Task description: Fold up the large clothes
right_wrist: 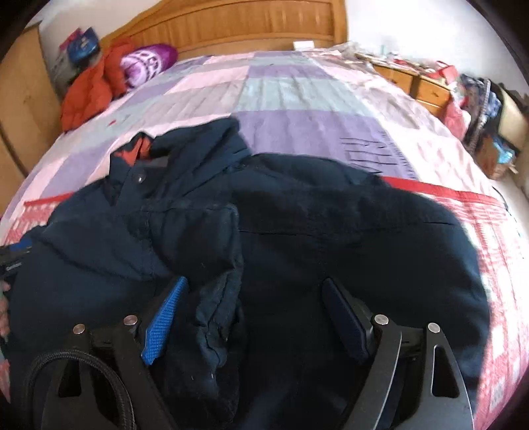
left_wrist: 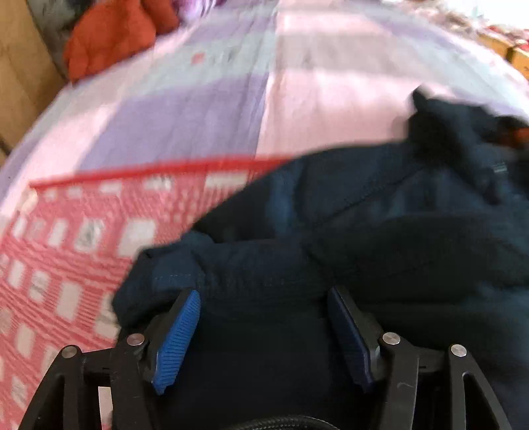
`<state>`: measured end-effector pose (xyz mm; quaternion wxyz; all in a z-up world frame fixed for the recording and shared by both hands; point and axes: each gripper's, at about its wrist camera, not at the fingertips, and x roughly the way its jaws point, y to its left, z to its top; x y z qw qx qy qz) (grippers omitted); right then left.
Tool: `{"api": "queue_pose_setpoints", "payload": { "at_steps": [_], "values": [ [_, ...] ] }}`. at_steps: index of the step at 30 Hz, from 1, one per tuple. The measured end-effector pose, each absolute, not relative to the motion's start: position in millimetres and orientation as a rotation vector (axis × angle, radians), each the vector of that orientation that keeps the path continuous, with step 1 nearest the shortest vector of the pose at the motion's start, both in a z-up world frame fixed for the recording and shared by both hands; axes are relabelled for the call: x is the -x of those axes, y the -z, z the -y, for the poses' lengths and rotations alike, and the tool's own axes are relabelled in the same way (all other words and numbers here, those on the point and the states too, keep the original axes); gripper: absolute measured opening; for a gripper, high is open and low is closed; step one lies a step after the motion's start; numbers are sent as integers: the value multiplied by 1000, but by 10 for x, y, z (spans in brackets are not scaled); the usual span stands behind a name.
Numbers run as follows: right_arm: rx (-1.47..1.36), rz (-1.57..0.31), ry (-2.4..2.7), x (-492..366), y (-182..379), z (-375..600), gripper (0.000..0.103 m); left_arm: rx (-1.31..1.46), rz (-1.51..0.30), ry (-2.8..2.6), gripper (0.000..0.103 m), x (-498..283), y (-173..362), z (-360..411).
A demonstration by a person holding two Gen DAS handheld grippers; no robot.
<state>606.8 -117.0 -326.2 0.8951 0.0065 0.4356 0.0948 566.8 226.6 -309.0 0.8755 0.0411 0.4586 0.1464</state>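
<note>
While both claws gape, navy jacket point(right_wrist: 297, 215) lies bunched beneath right claw point(right_wrist: 254, 291).

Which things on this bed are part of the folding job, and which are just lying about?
For the job:
- navy jacket
- red patterned mat under it
- left gripper, jaws open
- right gripper, jaws open

Lying about:
- orange garment
- purple bundle
- bedside clutter

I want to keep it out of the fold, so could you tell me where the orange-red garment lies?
The orange-red garment lies bunched at the bed's far left corner, beside the purple bundle and below the wooden headboard.
</note>
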Motion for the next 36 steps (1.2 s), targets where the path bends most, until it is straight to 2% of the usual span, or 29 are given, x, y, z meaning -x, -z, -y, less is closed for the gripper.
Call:
{"api": "queue_pose_setpoints", "payload": {
  "at_steps": [3,5,11,13,16,17,19,24,30,34,36],
  "values": [
    [39,-756,-127,-5720,2943,1213,86,-139,-811,-224,70,-5369,2744,-1926],
    [50,-701,-177,-5561,2827,1110,86,-127,-778,-163,72,-5309,2657,-1676],
    [252,-741,-431,-5475,2982,425,85,-139,-900,-96,73,-5494,3073,-1128],
    [261,-769,-385,-5487,3110,631,85,-108,-921,-105,81,-5495,3229,-1209],
    [76,-869,-312,-5592,3335,1413,86,-62,-940,-110,92,-5496,3283,-1344],
    [34,-867,-287,-5568,3358,1669,86,-74,-943,-116,92,-5495,3298,-1346],
    [130,-883,-131,-5549,3407,1955,84,-91,-945,-117,92,-5505,3315,-1342],
    [4,-897,6,-5593,3301,2492,84,-82,-937,-143,92,-5504,3219,-1307],
    [70,-798,-173,-5979,2901,1759,84,-119,-774,-206,92,-5516,2716,-1371],
    [151,-945,-169,-6498,3201,1488,83,-102,-890,-340,92,-5742,2907,-1886],
    [146,-966,-177,-6537,3334,1650,77,-30,-989,-387,92,-5806,3116,-2209]
  ]
}}
